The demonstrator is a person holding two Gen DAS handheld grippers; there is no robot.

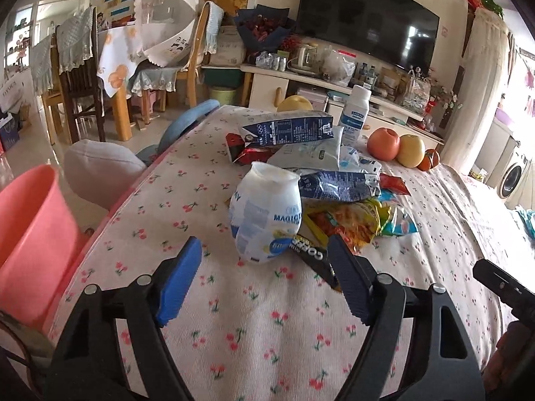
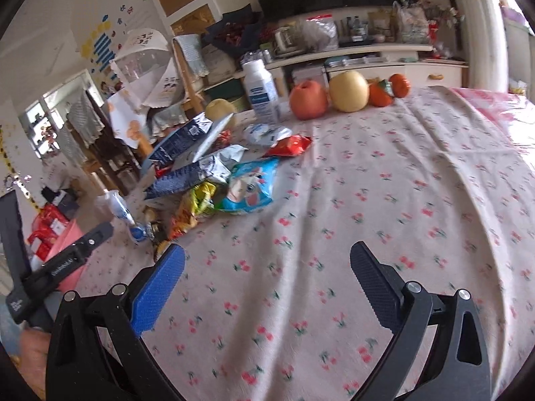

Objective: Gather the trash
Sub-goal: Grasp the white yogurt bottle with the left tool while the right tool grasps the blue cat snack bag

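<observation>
Left claw (image 1: 264,284), spread and empty, points at crumpled white plastic yogurt bottle (image 1: 265,214) at frame centre, just ahead; bottle upright, tilted. Right claw (image 2: 267,287), spread, is farther off.

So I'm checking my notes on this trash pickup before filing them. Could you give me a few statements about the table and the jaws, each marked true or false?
1. The left gripper has open jaws, with nothing pressed between them. True.
2. The white crumpled bottle lies just ahead of the left gripper. True.
3. The right gripper is clamped on a snack bag. False: its jaws are open over bare tablecloth.
4. The fruit sits on the floor. False: it rests at the table's far edge.
5. A pink bin stands beside the table. True.
</observation>
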